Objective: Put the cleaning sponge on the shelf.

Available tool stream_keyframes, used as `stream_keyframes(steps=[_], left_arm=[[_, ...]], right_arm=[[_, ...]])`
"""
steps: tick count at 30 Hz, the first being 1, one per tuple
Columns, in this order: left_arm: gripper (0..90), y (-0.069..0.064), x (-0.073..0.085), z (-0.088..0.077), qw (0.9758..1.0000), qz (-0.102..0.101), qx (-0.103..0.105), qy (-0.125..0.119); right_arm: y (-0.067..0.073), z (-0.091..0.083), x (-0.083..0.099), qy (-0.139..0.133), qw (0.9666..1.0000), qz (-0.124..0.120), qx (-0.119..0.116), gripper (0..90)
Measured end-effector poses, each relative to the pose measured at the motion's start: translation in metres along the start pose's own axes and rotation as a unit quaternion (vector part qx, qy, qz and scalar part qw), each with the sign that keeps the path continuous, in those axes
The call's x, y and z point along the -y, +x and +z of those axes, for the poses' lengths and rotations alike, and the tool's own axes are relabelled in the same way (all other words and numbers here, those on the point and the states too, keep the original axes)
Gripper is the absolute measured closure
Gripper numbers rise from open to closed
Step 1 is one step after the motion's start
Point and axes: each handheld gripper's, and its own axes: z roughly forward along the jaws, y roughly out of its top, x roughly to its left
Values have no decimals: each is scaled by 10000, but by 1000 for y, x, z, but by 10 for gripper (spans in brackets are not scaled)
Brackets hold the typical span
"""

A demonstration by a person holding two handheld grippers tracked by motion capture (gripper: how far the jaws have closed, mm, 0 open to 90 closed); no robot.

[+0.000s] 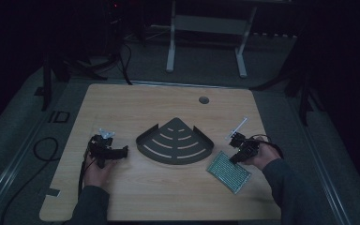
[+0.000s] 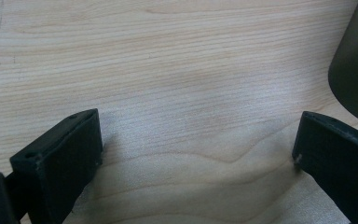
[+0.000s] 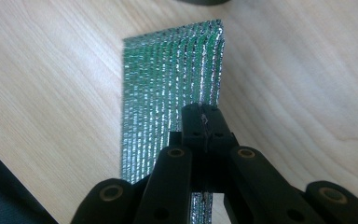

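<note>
A dark quarter-round slotted metal shelf [image 1: 176, 140] lies at the middle of the wooden table [image 1: 168, 197]. To its left a hand holds my left gripper [image 1: 121, 152], its jaws pointing at the shelf. They stand wide open over bare wood [image 2: 198, 149], and the shelf's wall [image 2: 356, 60] is just beyond the right jaw. A shiny green-silver foil pad [image 1: 228, 171] lies at the front right. My right gripper [image 1: 235, 158] is at its upper edge. Its jaws are shut [image 3: 205, 114] on the edge of the foil pad [image 3: 168, 74].
A clear plastic strip [image 1: 238, 127] lies just behind the right gripper. A round cable hole [image 1: 204, 100] sits near the table's far edge. White legs of another table [image 1: 170, 51] stand on the floor beyond. A cable [image 1: 44, 145] loops on the floor at left.
</note>
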Motion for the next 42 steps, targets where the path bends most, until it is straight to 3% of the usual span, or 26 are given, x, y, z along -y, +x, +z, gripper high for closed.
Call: stream_keyframes(steps=[15, 23, 42], left_arm=[[18, 0, 0, 0, 10000, -6, 0, -7], [17, 0, 0, 0, 10000, -5, -1, -7], [17, 0, 0, 0, 10000, -2, 0, 0]], right_arm=[[-3, -33, -15, -145, 9994, -21, 316, 900], [-5, -47, -24, -240, 9993, -51, 299, 900], [-6, -58, -52, -436, 9986, -39, 280, 900]])
